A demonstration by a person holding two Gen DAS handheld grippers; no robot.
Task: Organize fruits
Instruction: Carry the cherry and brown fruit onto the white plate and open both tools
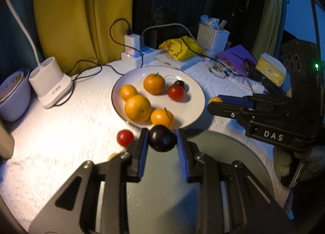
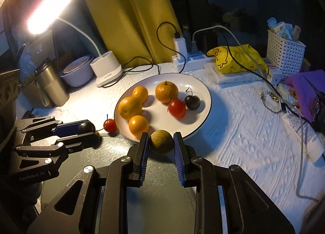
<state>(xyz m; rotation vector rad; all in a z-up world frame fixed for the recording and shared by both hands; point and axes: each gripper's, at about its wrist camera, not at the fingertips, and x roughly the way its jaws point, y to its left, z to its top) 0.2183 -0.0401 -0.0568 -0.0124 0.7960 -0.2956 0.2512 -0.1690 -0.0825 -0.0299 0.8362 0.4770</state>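
The left gripper (image 1: 162,135) is clenched on a dark plum (image 1: 161,140), pinched between its blue pads at the lower centre of the left wrist view, just below the near rim of the white plate (image 1: 195,90). The right gripper (image 2: 160,137) grips a brownish-green round fruit (image 2: 161,141) the same way, at the plate's near edge in the right wrist view. Both tools hang over a dark round surface (image 1: 233,152) — what it is cannot be told.

Just left of the plum, a red cherry tomato (image 1: 125,137) lies on the white textured tablecloth (image 1: 50,152), off the plate.

The plate holds four oranges (image 1: 137,108), a red tomato (image 1: 176,92) and a dark cherry (image 1: 179,83) touching it.

Beyond, toward the upper frame: a white lamp base (image 1: 50,83) at left beside a pale bowl (image 1: 12,96), a power strip (image 1: 140,54) with black cables, a yellow duck-print bag (image 1: 180,48), and a white perforated basket (image 1: 212,37) stuffed with small items — all against a yellow curtain (image 1: 81,14).
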